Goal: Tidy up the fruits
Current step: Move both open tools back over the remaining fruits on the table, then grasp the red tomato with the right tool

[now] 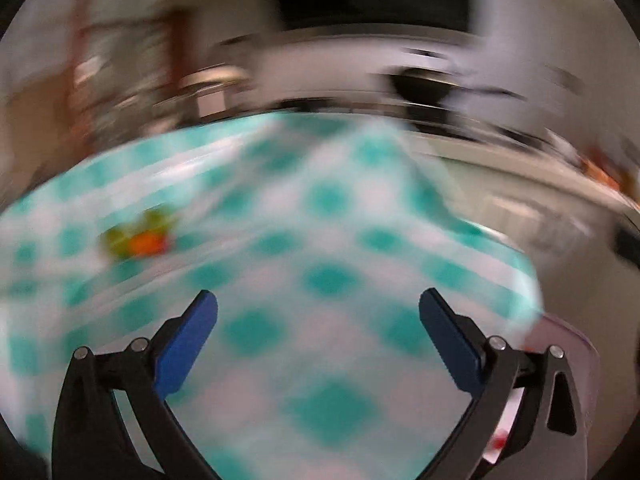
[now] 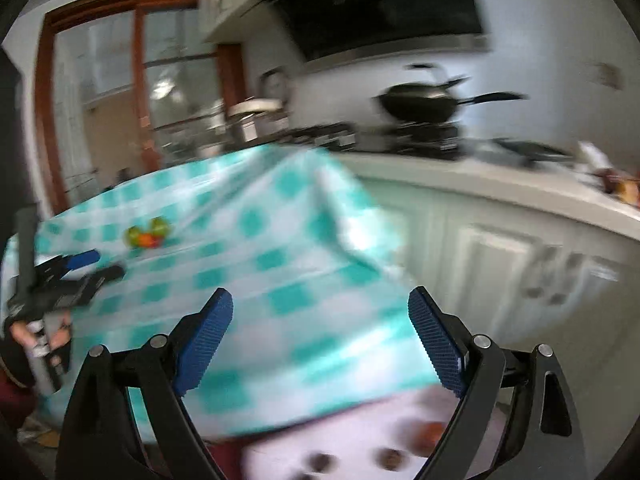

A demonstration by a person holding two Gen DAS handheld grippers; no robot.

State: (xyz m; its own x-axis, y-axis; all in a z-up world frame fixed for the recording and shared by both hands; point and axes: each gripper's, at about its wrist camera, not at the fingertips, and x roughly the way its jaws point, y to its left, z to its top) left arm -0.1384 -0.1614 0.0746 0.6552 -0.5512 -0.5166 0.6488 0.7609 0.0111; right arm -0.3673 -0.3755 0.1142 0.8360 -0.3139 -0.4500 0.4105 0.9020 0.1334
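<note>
1. While both wrist views are smeared by blur, the left gripper [image 1: 318,304] shows its two blue pads spread wide with nothing but cloth visible between them.
2. The right gripper [image 2: 320,302] stands the same way: jaws wide apart, nothing pinched, the checked cloth showing through the gap.
3. The table [image 2: 256,216] carries a teal-and-white checked tablecloth [image 1: 328,236] that hangs over its near edge and its right corner.
4. The fruits [image 2: 147,235] lie in a small cluster toward the left edge of the table, well apart from both grippers: two green pieces with an orange-red one touching them in front.
5. In the left wrist view the same cluster [image 1: 138,236] appears left of the open jaws, too blurred to tell how many pieces it holds.
6. In the right wrist view the left gripper [image 2: 94,266] shows at the table's left edge, held by a hand [image 2: 24,332] low at the frame's side.
7. A pale tray [image 2: 332,436] sits at the near edge, just under the right gripper; it holds small dark round things and something orange-red, all too blurred to name.
8. Beyond the table's far edge runs a kitchen counter [image 2: 500,184] with a black wok [image 2: 420,106] on a stove.
</note>
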